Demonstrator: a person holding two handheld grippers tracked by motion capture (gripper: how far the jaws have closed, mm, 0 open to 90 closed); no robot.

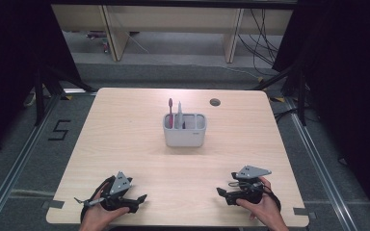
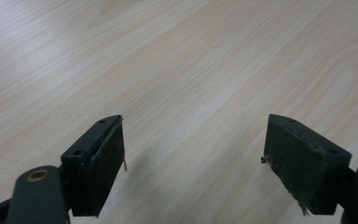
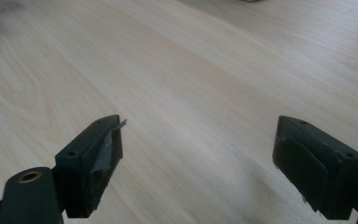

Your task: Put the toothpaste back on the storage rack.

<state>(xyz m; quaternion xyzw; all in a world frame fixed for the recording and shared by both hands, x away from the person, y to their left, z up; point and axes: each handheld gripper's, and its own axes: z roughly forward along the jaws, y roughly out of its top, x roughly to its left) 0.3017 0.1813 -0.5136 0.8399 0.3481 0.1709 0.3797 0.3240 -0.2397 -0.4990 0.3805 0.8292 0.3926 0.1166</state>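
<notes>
The left tongs [image 1: 142, 198] rest low over the near left part of the surface [image 1: 125, 134], held in the person's left hand [image 1: 99, 214]. In the left gripper view these tongs [image 2: 193, 147] have their two black jaws standing wide apart, with nothing but bare pale wood grain between them. A grey three-cornered plate sits on top of them in the high view, and their tips point toward the right.

The right tongs [image 1: 219, 192] lie over the near right part of the surface, held in the person's right hand [image 1: 262, 207], with the tips pointing left toward the other pair. In the right gripper view these tongs [image 3: 198, 140] also have their jaws wide apart and grip nothing; only wood shows between them. The two pairs are well apart from each other, level along the near edge.

Farther out, near the middle of the surface and somewhat toward its far side, stands a light grey holder [image 1: 184, 130] with separate compartments. It is well apart from both tongs, roughly between them and farther away. A red toothbrush [image 1: 170, 111] stands upright in its left compartment, and a pale grey toothbrush [image 1: 179, 113] stands upright just beside it on the right; I cannot tell whether that one shares the same compartment. The right compartment looks empty.

A round cable hole [image 1: 215, 102] sits in the surface near the far edge, right of the holder.
</notes>
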